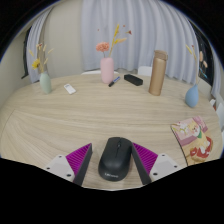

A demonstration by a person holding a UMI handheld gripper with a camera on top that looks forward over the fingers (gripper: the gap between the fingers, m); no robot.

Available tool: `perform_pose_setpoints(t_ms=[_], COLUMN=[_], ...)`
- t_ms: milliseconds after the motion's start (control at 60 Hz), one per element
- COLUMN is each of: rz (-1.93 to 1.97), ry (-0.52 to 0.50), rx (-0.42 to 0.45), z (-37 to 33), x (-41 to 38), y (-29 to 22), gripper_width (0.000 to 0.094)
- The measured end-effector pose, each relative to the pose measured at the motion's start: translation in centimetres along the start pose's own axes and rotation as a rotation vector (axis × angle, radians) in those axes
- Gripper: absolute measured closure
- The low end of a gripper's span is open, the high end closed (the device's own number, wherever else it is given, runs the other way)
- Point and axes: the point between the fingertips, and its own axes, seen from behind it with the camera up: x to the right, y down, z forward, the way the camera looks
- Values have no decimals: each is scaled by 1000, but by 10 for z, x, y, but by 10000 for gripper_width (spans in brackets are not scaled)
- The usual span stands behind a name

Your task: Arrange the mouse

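A black computer mouse lies flat on the light wooden table, between my two fingers. My gripper is open around it. The purple pads stand at either side of the mouse. A thin strip of table shows between the left finger and the mouse, and the right finger is very close to its side. The mouse's front points away from me, toward the middle of the table.
At the table's far side stand a pink vase with flowers, a brown bottle, a small dark object, a green vase and a blue vase. A small white object lies far left. A patterned item lies right of the fingers.
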Motion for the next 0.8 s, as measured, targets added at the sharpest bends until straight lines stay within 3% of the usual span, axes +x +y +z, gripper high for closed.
perform_pose_setpoints(t_ms=[133, 267, 450, 600, 800], rz=[-9, 20, 58, 128, 124], ry=[9, 29, 75, 90, 200], rx=[5, -8, -33, 40, 124], z=[3, 2, -17, -52, -77], x=[-1, 0, 14, 57, 188], y=[-2, -2, -9, -67, -135], gripper_width=[426, 505, 571, 570, 571])
